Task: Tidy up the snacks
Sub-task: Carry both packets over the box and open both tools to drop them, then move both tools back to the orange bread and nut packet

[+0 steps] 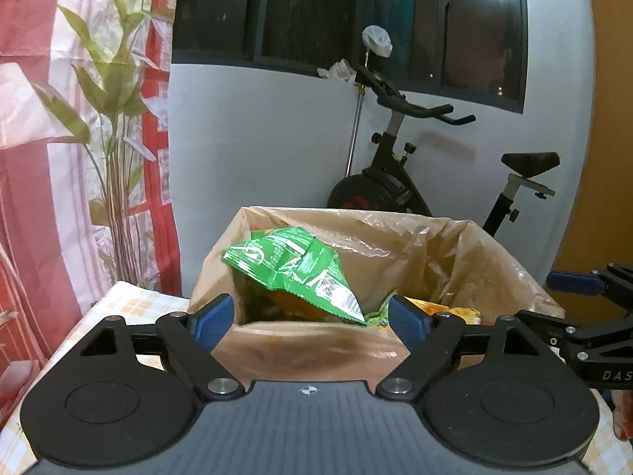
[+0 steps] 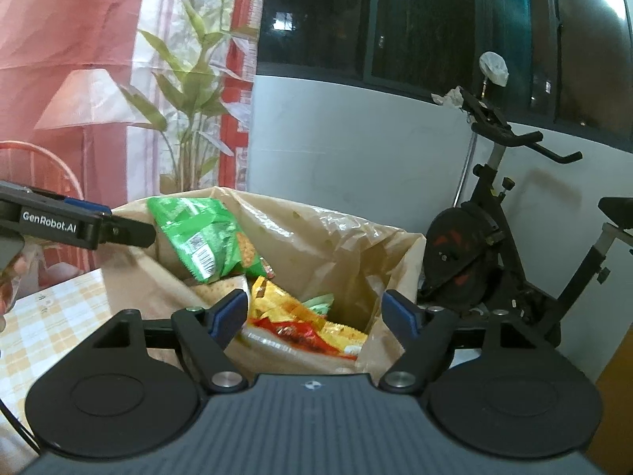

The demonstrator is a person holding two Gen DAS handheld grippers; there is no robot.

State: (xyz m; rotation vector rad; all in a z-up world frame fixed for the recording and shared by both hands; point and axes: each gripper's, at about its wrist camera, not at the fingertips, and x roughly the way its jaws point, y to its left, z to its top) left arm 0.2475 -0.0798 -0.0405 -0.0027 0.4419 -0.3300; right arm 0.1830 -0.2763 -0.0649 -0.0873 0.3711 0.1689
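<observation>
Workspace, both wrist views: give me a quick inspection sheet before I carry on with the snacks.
Surface: table under a yellow-checked cloth, bare where visible.
Job's things: brown bag stands open on the table; green snack packet lies on top at its left side; yellow and red packets lower inside.
Clutter: nothing seen on the cloth.
Grippers: left gripper open, nothing between its pads; right gripper open, also empty; both face the bag's mouth.
Cables: one dark cable at the right view's lower left edge.
Surroundings: exercise bike behind the bag, dark window, red curtain with leaf print, grey wall.
</observation>
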